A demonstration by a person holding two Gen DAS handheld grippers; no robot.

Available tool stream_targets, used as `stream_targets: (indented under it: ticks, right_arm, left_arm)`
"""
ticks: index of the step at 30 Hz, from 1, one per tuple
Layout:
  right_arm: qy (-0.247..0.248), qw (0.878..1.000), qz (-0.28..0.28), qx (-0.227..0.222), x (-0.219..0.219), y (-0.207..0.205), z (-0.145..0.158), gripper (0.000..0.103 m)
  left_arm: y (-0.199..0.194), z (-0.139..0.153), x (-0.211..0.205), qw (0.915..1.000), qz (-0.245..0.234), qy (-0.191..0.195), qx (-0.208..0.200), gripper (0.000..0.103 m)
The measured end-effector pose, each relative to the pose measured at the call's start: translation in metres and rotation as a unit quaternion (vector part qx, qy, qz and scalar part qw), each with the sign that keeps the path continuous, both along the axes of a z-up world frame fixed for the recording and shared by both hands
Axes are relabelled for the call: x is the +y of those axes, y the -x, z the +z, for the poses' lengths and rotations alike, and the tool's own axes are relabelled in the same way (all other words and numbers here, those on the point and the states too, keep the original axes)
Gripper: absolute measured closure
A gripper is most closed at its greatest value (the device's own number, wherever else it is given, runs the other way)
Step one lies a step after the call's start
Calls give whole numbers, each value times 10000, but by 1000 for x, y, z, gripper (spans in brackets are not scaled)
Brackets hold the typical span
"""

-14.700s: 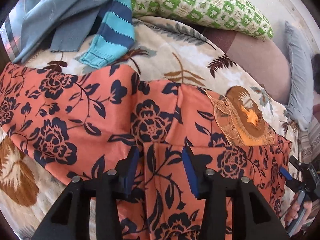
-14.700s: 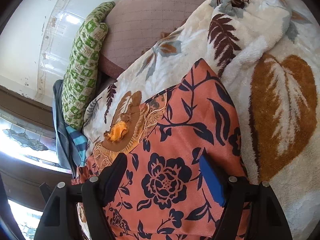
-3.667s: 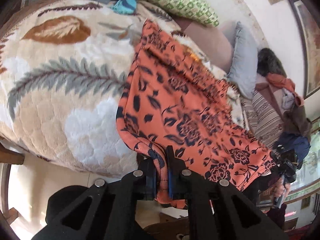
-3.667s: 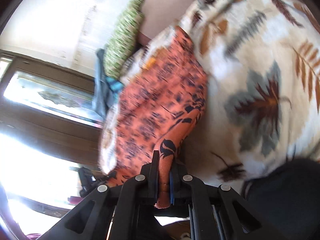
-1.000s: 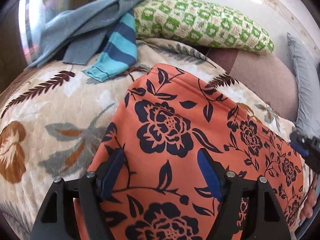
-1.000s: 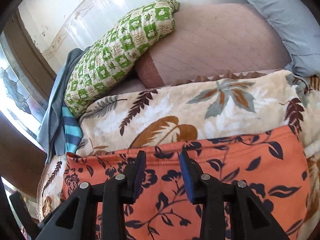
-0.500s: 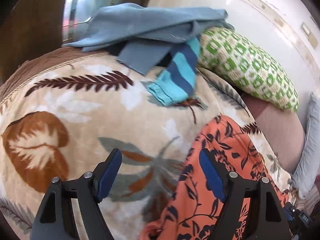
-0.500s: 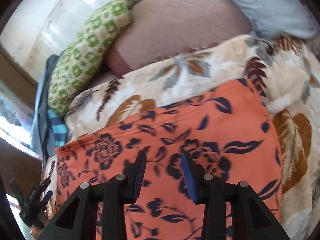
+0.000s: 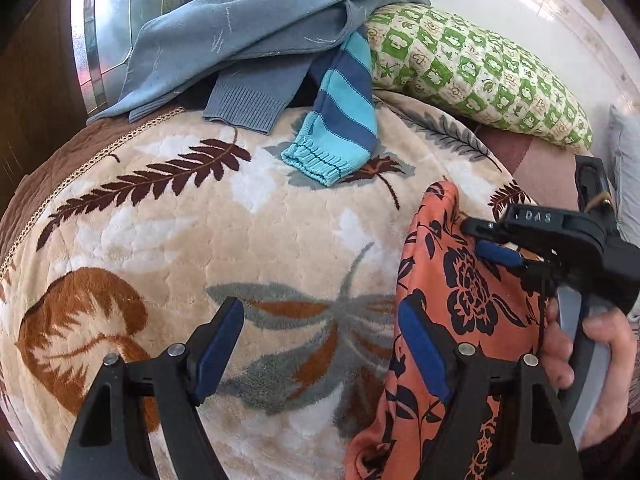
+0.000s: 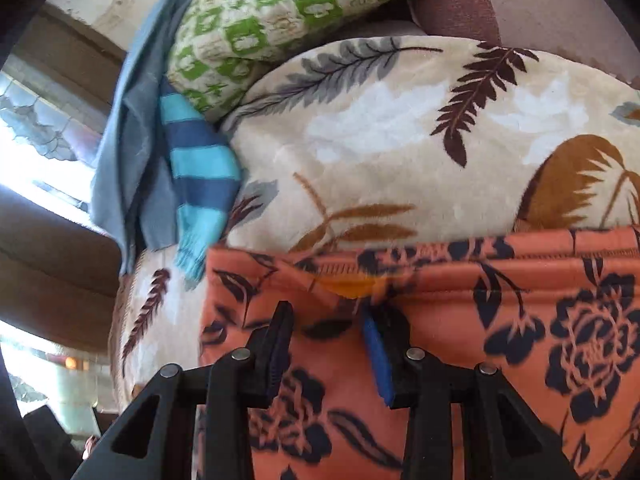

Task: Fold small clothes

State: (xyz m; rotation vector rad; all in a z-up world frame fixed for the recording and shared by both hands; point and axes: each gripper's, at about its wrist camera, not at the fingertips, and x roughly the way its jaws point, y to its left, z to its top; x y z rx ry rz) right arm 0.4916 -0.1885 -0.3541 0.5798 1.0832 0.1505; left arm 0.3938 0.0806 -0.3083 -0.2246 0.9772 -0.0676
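An orange garment (image 9: pixel 452 300) with dark blue flowers lies folded on the leaf-patterned blanket (image 9: pixel 200 248). In the left wrist view my left gripper (image 9: pixel 320 344) is open and empty over the blanket, its right finger at the garment's left edge. My right gripper (image 9: pixel 488 240) shows there at the garment's far edge, held by a hand. In the right wrist view my right gripper (image 10: pixel 326 340) is open just over the garment (image 10: pixel 520 340) near its folded far hem; nothing is between the pads.
A grey-blue sweater (image 9: pixel 248 36) and a blue striped sleeve (image 9: pixel 344 116) lie at the blanket's far left. A green checked pillow (image 9: pixel 472 68) and a brown cushion (image 9: pixel 536 160) lie behind. A window and wooden frame are at far left.
My left gripper has swung left off the garment over bare blanket. My right gripper has moved to the garment's far left edge and now shows close in the left wrist view.
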Motion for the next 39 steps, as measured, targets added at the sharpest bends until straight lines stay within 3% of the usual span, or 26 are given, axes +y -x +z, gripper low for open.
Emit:
stream_targets:
  ticks: [5, 10, 16, 20, 25, 29, 31, 36, 39]
  right_arm:
    - [-386, 9979, -430, -304, -24, 5, 16, 63]
    - [67, 9968, -462, -642, -58, 60, 51, 63]
    - [910, 9900, -809, -713, -129, 176, 79, 63]
    - [1623, 9752, -1281, -783, -174, 254, 85, 63]
    - [1097, 9724, -1955, -642, -219, 310, 58, 63]
    - [825, 9774, -1918, 327, -233, 315, 1, 64]
    - [822, 9782, -1905, 116, -233, 322, 7, 64]
    - [707, 9789, -1879, -378, -230, 331, 29, 64]
    - [582, 9753, -2023, -667, -234, 329, 38, 64]
  left_arm:
    - [-1, 6, 4, 9998, -43, 170, -110, 23]
    - [5, 12, -16, 9992, -253, 249, -198, 23]
    - [16, 13, -47, 9986, -370, -293, -239, 23]
    - [27, 17, -63, 9961, -297, -682, -468, 23]
    - [42, 20, -91, 9921, -569, -920, -642, 23]
    - [45, -5, -114, 9818, -775, -1719, -223, 23]
    - [47, -15, -116, 9780, -772, -1940, -29, 23]
    - [56, 6, -94, 9847, -466, -1627, -403, 23]
    - [54, -3, -82, 9862, -323, -1616, -153, 23]
